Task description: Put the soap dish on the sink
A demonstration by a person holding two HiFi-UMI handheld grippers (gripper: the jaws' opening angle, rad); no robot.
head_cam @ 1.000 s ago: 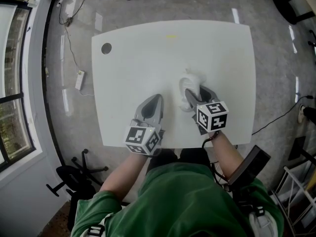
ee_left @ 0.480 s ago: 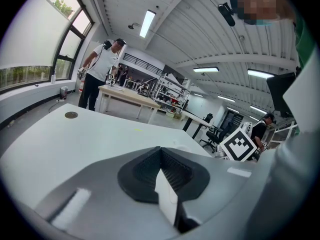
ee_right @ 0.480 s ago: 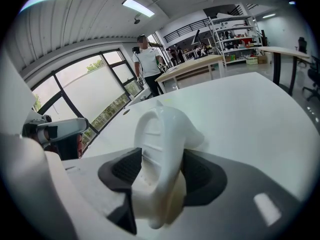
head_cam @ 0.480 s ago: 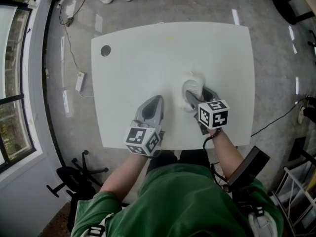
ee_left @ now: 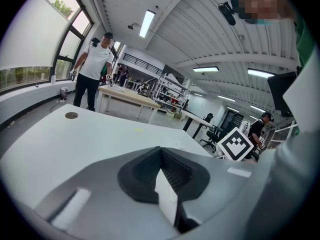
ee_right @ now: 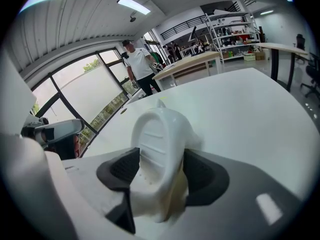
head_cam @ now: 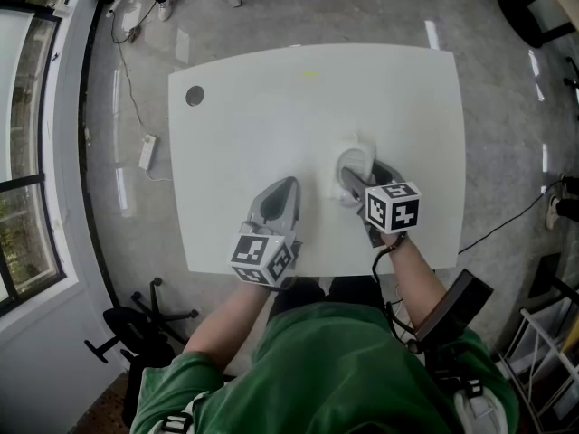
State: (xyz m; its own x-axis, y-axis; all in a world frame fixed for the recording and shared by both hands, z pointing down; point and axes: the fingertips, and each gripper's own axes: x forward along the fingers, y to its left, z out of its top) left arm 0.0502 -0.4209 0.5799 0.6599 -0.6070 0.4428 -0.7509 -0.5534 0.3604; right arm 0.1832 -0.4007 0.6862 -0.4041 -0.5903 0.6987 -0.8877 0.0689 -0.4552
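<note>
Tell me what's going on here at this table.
A person works at a white table with a gripper in each hand. The right gripper has a white soap dish between its jaws, which have just been opening. The dish looks set down on the table. The left gripper is shut and empty nearby. No sink is in view.
</note>
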